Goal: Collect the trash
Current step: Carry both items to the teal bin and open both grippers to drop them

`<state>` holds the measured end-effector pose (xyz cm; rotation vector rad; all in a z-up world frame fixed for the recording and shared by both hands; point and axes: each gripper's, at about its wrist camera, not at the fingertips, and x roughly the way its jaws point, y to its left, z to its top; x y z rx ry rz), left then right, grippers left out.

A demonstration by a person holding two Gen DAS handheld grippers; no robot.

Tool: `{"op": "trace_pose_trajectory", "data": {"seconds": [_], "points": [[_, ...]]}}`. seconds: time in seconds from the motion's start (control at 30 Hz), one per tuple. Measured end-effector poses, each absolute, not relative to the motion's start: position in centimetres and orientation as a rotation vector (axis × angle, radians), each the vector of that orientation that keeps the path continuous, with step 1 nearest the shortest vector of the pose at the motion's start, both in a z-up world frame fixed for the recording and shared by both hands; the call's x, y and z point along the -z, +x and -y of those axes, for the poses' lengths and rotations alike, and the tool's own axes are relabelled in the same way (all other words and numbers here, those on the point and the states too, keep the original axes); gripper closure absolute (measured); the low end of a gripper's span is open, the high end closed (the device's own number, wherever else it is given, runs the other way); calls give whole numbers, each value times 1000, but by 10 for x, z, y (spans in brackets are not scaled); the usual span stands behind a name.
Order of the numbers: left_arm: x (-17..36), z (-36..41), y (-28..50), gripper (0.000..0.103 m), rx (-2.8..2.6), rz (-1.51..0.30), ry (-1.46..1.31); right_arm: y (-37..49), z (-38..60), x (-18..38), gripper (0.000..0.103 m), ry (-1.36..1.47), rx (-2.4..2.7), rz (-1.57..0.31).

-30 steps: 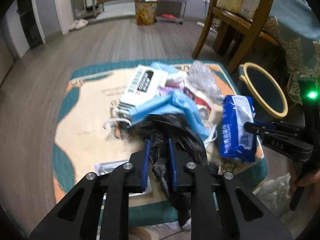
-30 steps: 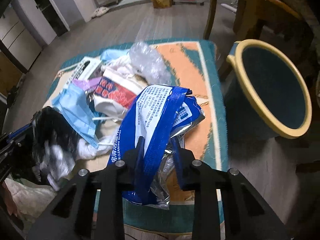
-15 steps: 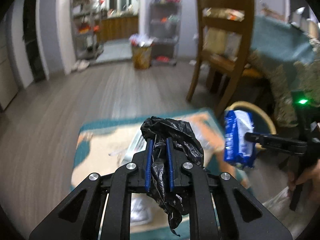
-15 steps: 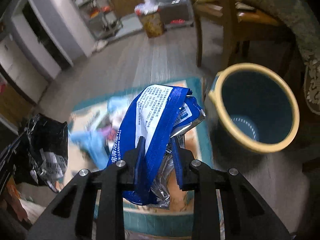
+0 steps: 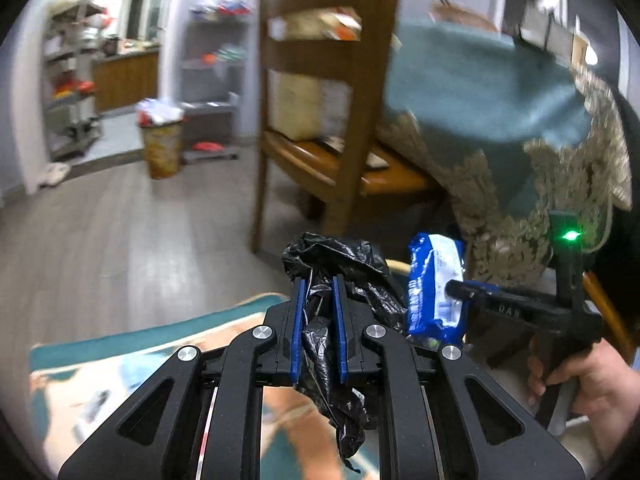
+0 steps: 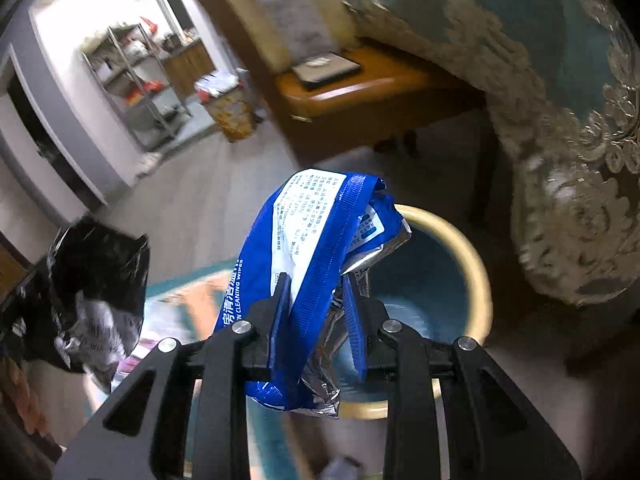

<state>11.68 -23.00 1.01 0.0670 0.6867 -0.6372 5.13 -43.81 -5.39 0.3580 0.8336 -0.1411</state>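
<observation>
Left claw (image 5: 318,312) clamped on black plastic bag (image 5: 340,268), held above mat edge (image 5: 132,338). Right claw (image 6: 316,312) gripping blue wipes pack (image 6: 320,232) over yellow bin rim (image 6: 476,264). Chair leg (image 5: 260,184), tablecloth fringe (image 6: 576,216) close beside; bare floor (image 5: 120,232) leftward.

left tongs (image 5: 318,300): black bag (image 5: 340,268) lifted off the mat (image 5: 120,344), carried toward the bin | right tongs (image 6: 318,300): blue pack (image 6: 320,240) raised from the pile, now over the bin (image 6: 476,264) | pile: out of view
</observation>
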Motion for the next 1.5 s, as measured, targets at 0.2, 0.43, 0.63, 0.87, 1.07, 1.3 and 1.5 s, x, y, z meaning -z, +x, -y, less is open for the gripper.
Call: {"op": "trace_pose_trajectory", "data": {"seconds": [0.2, 0.43, 0.63, 0.87, 1.07, 1.3, 1.5], "points": [[55, 316, 155, 89, 694, -788, 183, 58, 472, 82, 77, 366, 197, -907], [86, 353, 173, 66, 717, -842, 218, 67, 473, 92, 57, 370, 257, -933], [71, 322, 177, 46, 673, -820, 143, 61, 478, 88, 48, 405, 279, -912], [52, 292, 161, 40, 640, -789, 153, 58, 459, 69, 40, 381, 243, -879], [29, 260, 137, 15, 590, -742, 145, 51, 440, 43, 11, 361, 239, -823], [-4, 215, 108, 10, 525, -686, 142, 40, 408, 17, 6, 323, 207, -776], [-22, 178, 85, 10, 478, -658, 144, 29, 381, 5, 6, 338, 207, -742]]}}
